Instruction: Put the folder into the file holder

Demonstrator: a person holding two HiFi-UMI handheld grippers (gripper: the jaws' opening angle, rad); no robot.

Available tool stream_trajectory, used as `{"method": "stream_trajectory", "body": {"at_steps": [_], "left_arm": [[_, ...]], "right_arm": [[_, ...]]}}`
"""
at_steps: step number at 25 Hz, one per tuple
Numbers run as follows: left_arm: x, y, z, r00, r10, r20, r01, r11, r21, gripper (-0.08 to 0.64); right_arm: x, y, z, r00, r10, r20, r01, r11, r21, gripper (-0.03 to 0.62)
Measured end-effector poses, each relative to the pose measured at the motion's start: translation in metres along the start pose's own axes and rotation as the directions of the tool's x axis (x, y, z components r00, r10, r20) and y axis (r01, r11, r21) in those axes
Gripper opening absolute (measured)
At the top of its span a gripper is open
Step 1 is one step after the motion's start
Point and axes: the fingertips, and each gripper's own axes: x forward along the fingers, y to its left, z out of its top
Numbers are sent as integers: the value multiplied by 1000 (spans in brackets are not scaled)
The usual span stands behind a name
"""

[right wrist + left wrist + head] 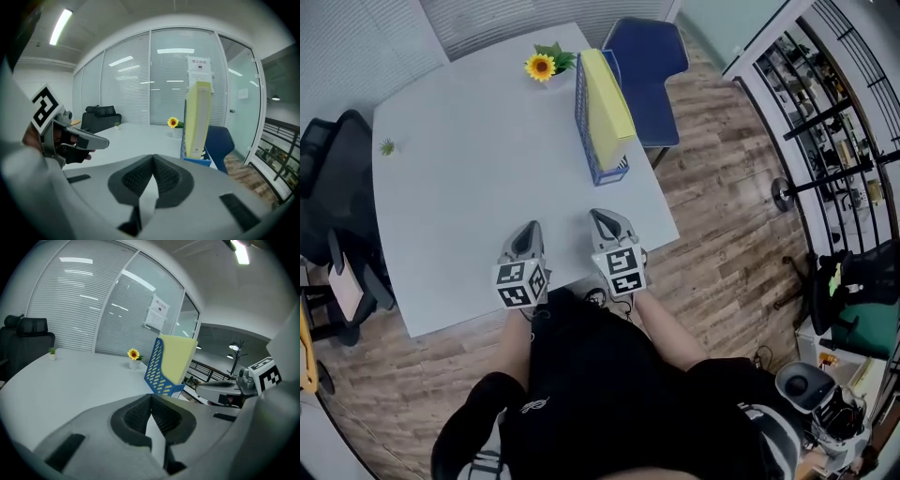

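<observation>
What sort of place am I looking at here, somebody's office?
Most likely an office meeting room: a big white table with a black office chair beside it, glass partition walls with blinds, and a blue file holder holding a yellow folder.

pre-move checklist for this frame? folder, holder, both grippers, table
1. Yellow folder seated in the blue mesh file holder: ok, it stands upright inside.
2. Holder upright on the white table: ok.
3. Left gripper empty: ok, jaws together with nothing between them.
4. Right gripper empty: ok, jaws together with nothing between them.
5. Both grippers apart from the holder: ok, they sit over the near table edge.
6. Gap between the potted sunflower and the holder's far end: cannot tell.
</observation>
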Motion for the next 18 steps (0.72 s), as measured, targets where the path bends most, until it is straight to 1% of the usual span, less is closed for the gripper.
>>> {"method": "stream_trajectory", "body": {"at_steps": [3,7,10,13,15,18], "left_arm": [[-7,15,18,1000,19,18,-19,1000,-6,6],[-21,34,55,996,38,81,-39,999,6,6],[-26,48,76,994,19,109,-19,1000,-1,6],[-31,58,104,988,2,154,-4,1000,12,6],[-38,60,127,979,1,205,-11,999,47,6],[-56,61,165,951,26,307,-62,992,108,6]], "right_arm": [[13,7,22,1000,11,30,-11,1000,-4,5],[31,25,57,996,24,85,-21,999,-29,5],[40,37,83,991,27,133,-23,999,-29,3],[43,36,109,982,-1,187,1,1000,3,5],[40,33,129,974,-25,226,20,1000,24,5],[30,28,158,957,-62,282,52,998,40,5]]}}
